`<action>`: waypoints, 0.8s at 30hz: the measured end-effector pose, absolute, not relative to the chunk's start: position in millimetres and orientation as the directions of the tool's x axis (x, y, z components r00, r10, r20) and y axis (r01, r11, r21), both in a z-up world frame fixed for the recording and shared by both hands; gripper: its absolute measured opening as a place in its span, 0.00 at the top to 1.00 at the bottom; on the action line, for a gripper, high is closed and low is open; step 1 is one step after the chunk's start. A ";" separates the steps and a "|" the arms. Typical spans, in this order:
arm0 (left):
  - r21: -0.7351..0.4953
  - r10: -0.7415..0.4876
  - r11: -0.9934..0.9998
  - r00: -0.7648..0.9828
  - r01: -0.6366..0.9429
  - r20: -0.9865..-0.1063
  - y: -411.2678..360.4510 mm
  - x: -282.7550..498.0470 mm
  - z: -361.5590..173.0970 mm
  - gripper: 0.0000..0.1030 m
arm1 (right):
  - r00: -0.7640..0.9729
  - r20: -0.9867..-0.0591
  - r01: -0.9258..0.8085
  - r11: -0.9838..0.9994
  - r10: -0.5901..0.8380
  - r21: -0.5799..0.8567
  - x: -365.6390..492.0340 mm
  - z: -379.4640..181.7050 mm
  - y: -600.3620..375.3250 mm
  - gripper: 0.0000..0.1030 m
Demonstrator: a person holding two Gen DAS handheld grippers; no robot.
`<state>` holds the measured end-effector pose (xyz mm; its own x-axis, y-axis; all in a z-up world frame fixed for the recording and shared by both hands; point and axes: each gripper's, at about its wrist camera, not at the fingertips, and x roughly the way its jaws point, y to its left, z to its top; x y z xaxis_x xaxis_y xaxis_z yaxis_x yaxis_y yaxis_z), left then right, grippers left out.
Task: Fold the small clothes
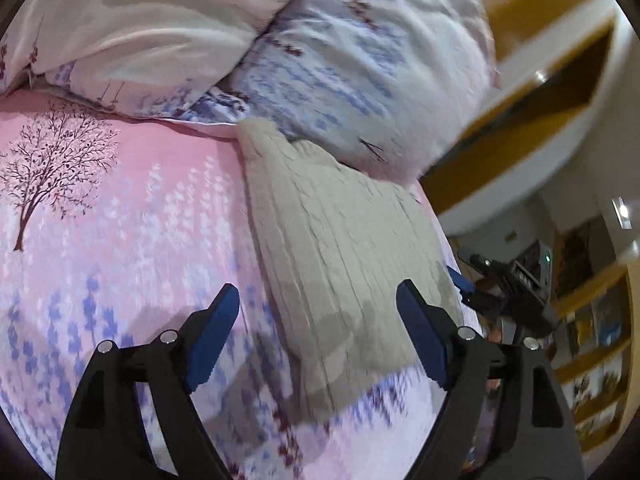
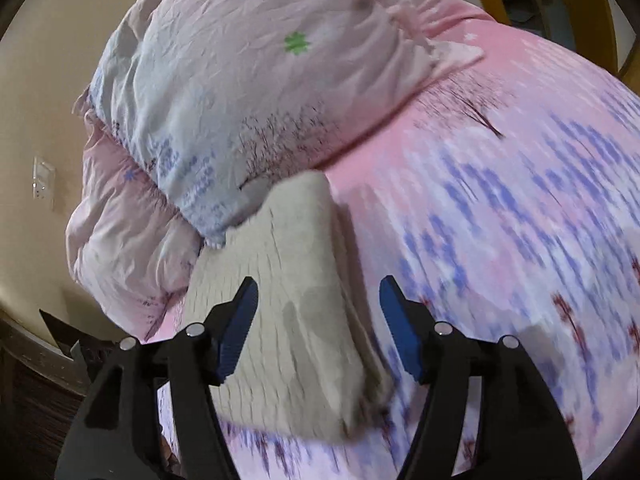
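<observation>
Beige knit garment (image 1: pixel 340 264) lies folded on pink bedsheet (image 1: pixel 120 240). Left gripper (image 1: pixel 318 320) and right gripper (image 2: pixel 318 312) are held spread, empty. A wall socket (image 2: pixel 43 182) is seen only in the right view; the sheet's print is blurred.

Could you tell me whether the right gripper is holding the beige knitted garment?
No, the right gripper is open, its blue fingers spread apart above the beige knitted garment on the bedsheet.
</observation>
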<state>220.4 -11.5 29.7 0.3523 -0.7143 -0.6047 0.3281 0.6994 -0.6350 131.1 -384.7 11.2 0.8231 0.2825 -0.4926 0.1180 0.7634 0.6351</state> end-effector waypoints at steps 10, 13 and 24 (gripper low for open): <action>-0.541 -0.623 0.781 0.321 0.312 -0.714 -51.5 256.1 17.7 0.21 | 0.790 -0.548 0.128 0.799 0.275 0.587 178.9 0.6 -378.0 0.88; -0.553 -0.630 0.775 0.312 0.305 -0.711 -55.6 259.2 11.8 0.33 | 0.797 -0.540 0.147 0.782 0.270 0.606 181.0 -7.3 -385.6 0.90; -0.248 -0.417 0.890 0.464 0.382 -0.782 -85.7 239.6 28.3 0.30 | 0.792 -0.550 0.157 0.784 0.263 0.600 167.6 -12.6 -397.8 0.34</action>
